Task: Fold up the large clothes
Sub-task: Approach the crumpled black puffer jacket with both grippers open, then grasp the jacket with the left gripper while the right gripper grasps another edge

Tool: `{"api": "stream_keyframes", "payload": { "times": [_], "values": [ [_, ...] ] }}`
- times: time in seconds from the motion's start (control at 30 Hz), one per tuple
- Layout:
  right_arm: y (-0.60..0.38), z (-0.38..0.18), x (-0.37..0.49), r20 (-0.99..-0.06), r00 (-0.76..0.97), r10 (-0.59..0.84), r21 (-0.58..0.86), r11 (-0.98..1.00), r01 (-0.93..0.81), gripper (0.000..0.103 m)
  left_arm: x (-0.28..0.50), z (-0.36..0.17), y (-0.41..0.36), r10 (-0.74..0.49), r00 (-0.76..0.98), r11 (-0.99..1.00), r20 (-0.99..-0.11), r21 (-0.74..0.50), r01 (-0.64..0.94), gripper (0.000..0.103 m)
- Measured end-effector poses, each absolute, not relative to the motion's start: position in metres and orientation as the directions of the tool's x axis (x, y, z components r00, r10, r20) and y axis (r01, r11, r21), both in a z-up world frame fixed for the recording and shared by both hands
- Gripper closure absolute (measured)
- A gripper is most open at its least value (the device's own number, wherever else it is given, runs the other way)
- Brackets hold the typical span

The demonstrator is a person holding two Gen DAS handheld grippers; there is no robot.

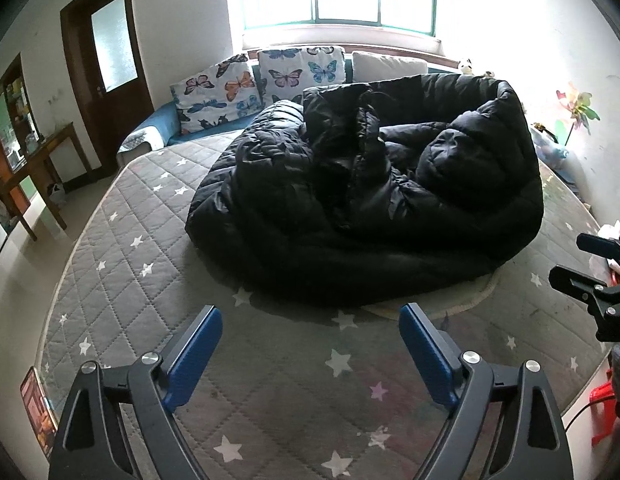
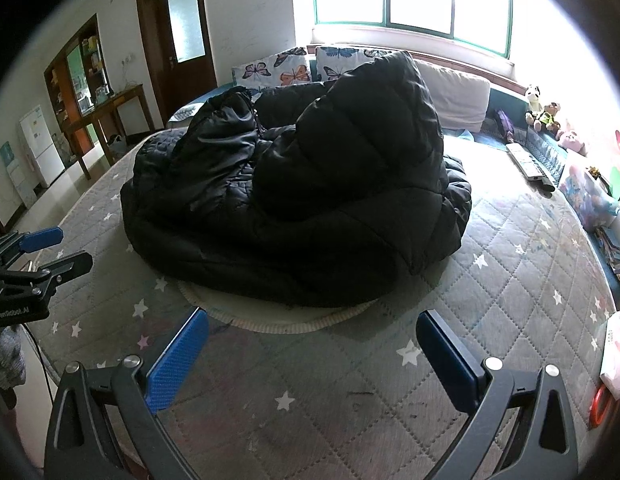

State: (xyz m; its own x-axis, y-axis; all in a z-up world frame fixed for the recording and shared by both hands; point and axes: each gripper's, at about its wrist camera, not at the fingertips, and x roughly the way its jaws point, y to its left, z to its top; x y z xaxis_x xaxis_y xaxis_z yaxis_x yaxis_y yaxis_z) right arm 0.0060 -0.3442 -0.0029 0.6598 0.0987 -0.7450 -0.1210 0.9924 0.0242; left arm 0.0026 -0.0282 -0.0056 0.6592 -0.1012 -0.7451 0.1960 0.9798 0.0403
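**Coat heaped on bed, both grippers empty**

Black puffer coat [image 1: 366,188] bunched in a mound mid-mattress [image 1: 122,232], partly over a pale round mat [image 2: 286,322]. Straight ahead of both grippers, apart from each, no contact. Left gripper [image 1: 310,344] spread wide, nothing between the pads. Right gripper [image 2: 312,350] spread wide too, holding nothing. Long axis of the heap roughly crosswise to both views, left to right. Near hem just past the fingertips of both; right looks slightly nearer, hard to call. Raised hump, maybe hood or sleeve, on the right half in the right wrist view. Not yet flattened or folded; task looks barely started. Likely next: reach forward, pinch near edge, each gripper taking its own side.
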Motion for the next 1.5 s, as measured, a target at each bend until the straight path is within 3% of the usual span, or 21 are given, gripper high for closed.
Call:
{"api": "stream_keyframes", "payload": {
  "times": [1.17,1.5],
  "values": [
    [-0.346,0.012,0.04,-0.735,0.673,0.079,-0.027,0.989,-0.146,0.0,0.045,-0.007,-0.023,-0.078,0.646,0.977,-0.759,0.07,0.2,0.008],
    [-0.353,0.057,0.075,-0.676,0.732,0.079,-0.055,0.986,-0.157,0.0,0.096,0.028,-0.012,-0.096,0.68,0.979,-0.727,0.055,0.197,0.024]
  ]
}}
